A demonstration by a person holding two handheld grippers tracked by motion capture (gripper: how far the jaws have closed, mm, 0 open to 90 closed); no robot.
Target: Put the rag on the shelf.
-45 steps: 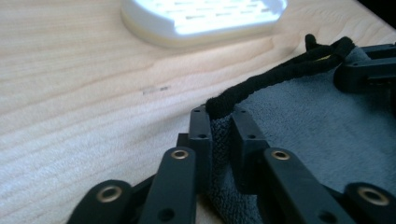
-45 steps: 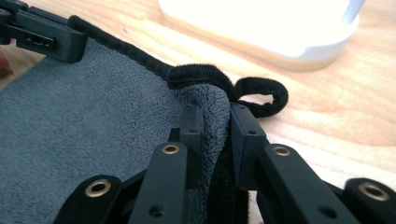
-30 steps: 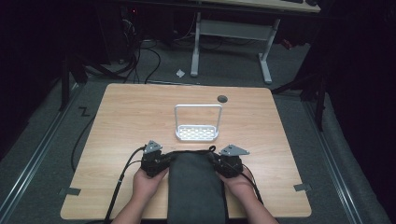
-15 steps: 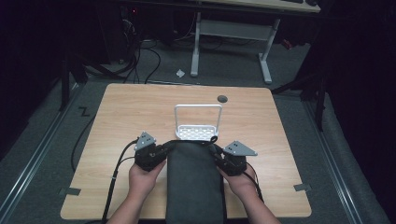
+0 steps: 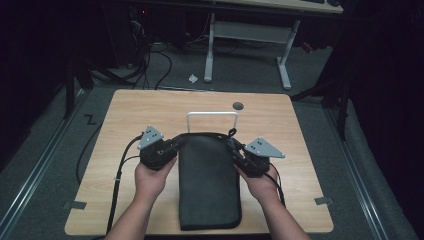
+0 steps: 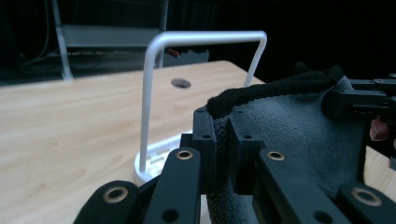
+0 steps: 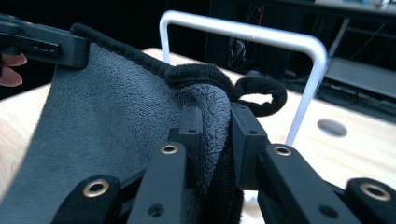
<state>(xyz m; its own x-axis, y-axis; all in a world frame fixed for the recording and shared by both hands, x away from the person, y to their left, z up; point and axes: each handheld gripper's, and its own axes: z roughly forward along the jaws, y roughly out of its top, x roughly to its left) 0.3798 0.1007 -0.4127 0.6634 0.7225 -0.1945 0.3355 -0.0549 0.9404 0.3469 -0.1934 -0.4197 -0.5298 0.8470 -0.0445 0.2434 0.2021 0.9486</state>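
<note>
A dark grey towel hangs between my two grippers, its lower end trailing on the table toward the front edge. My left gripper is shut on the towel's top left corner. The top right corner is pinched in my right gripper, also shut; a small black hanging loop sticks out beside it. Just behind the raised top edge stands a white wire rack with an arched bar on a flat base.
The wooden table has a round cable hole at the back. Black cables trail from the grippers over the front left. Behind the table stand a white desk frame and floor cables.
Both grippers have risen with the towel's top edge, lifting it off the table; the edge now hides the white rack's base in the high view.
</note>
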